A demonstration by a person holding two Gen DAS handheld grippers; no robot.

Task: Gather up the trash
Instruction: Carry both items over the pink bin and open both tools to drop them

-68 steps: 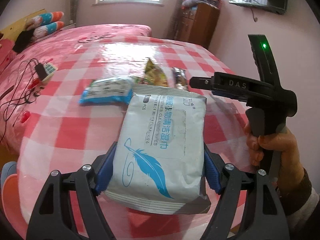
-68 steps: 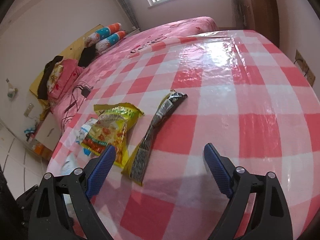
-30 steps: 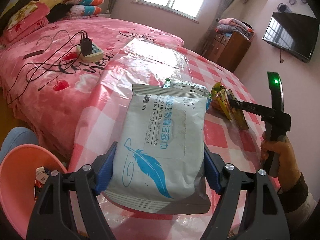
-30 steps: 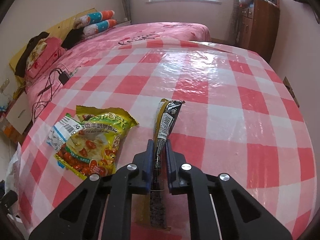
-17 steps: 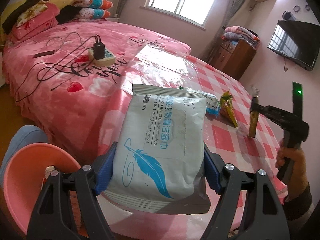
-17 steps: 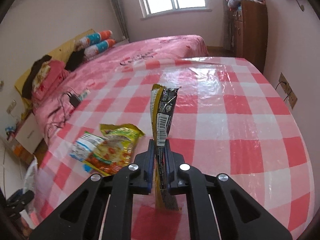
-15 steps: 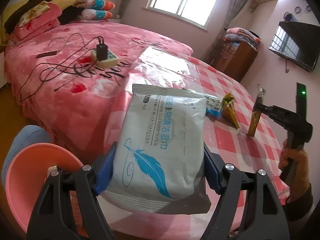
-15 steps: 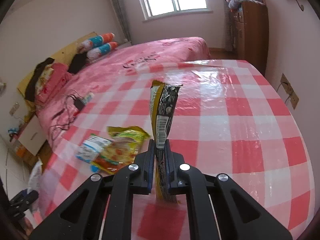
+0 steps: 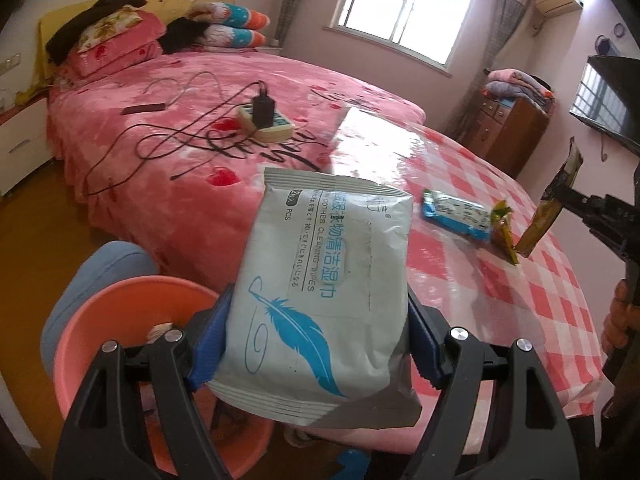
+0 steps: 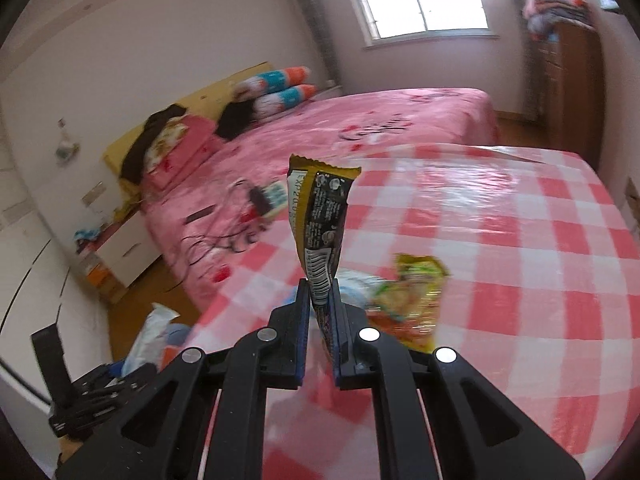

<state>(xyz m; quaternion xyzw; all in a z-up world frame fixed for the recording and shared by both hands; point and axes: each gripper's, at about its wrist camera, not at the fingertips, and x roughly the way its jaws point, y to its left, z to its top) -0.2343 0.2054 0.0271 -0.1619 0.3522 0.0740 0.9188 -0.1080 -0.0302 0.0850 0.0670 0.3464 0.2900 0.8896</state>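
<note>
Bin (image 9: 120, 304), the salmon-pink tub on the floor beside the checked worktop (image 9: 540, 292), is the landmark that the coming drop turns on. The left gripper (image 9: 316, 344) has its jaws spread wide and pressed on both long edges of the wipes packet (image 9: 324, 280), whose long axis runs straight out along the fingers; the packet's near end hangs just right of the bin's rim and above it, so the opening lies down and to the left of the jaws. A short carry leftward would likely put the packet over the bin. The right gripper (image 10: 320, 320) has its jaws pressed together on the lower part of a slim dark snack wrapper (image 10: 320, 224), which stands upright out of them, held over the worktop and well apart from the bin, on the far side of the left hand's load. Left hand is therefore the nearer of the two. A blue packet (image 9: 456, 212) and a yellow snack bag (image 10: 412, 300) lie on the worktop, farther from the bin again, not yet collected.
</note>
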